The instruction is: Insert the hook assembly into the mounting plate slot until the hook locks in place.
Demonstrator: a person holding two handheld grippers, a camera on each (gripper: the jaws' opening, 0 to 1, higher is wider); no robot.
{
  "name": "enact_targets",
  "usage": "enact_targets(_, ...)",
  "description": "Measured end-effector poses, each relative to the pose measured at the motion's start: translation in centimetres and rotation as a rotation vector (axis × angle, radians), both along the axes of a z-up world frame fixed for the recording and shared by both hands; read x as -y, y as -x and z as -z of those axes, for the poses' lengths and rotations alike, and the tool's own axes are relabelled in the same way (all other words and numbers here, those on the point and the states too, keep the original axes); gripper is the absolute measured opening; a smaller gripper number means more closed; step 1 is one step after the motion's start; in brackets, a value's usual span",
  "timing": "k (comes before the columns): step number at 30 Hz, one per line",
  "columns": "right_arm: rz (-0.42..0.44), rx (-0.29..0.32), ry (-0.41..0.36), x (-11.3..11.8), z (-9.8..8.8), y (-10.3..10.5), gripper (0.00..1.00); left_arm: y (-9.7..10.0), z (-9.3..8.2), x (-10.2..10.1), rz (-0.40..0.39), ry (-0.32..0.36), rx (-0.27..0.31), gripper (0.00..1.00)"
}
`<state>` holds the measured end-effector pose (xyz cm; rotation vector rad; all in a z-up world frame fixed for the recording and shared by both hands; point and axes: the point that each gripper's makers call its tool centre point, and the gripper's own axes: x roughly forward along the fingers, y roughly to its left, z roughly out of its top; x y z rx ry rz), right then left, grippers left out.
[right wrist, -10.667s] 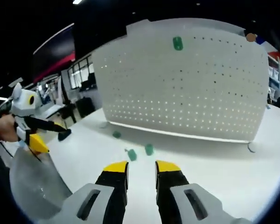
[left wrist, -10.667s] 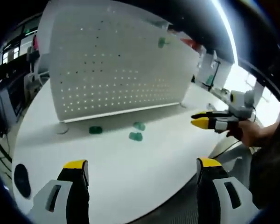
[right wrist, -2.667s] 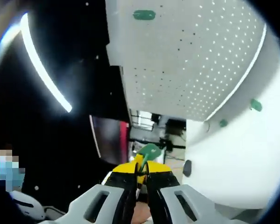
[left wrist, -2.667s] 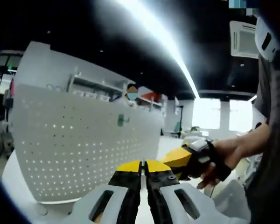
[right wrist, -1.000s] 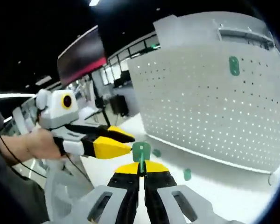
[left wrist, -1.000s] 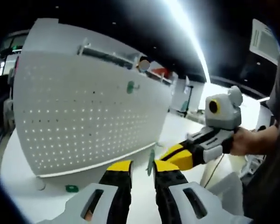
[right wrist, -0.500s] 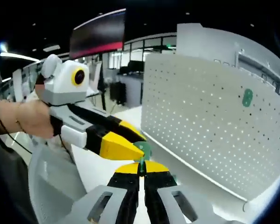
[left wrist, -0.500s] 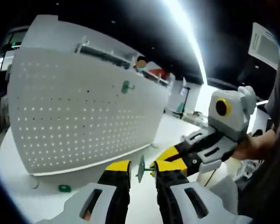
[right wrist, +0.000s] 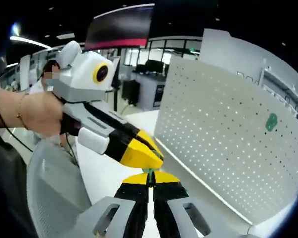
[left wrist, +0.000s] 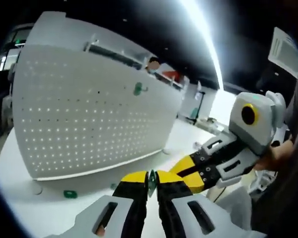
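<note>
Where both claws meet, hook [left wrist: 151, 177].

Left gripper [left wrist: 149, 182]: yellow-tipped black jaws, pale grey housings with slotted openings. Right gripper [right wrist: 150, 181]: same build; seen in left gripper view, small screws on black jaw link. Thin bracelet [right wrist: 19, 113] on wrist of hand [right wrist: 37, 115]; dark sleeve [left wrist: 283, 178].

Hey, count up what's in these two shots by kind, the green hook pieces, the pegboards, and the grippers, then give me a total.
Green hook pieces: 3, one held between the gripper tips, one mounted on the board, one on the table.
White pegboard: 1.
Grippers: 2, the left gripper and the right gripper.
Total: 6.
</note>
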<state>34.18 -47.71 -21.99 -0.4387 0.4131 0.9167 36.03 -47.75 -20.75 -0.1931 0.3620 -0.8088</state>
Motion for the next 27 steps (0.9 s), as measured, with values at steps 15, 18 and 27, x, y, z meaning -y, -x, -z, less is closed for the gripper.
enact_targets(15, -0.011, 0.066, -0.051, 0.2, -1.7, 0.1, 0.02, -0.5, -0.9, 0.0, -0.035, 0.044, -0.049, 0.02)
enact_targets(18, -0.011, 0.077, -0.065, 0.3, -2.0, 0.4, 0.05, -0.7, -0.9, -0.4, -0.064, 0.099, -0.091, 0.02)
enact_targets(27, -0.027, 0.158, -0.077, -0.1, -3.3, 0.2, 0.06, -0.3, -1.4, -0.2, -0.054, 0.131, -0.092, 0.02)
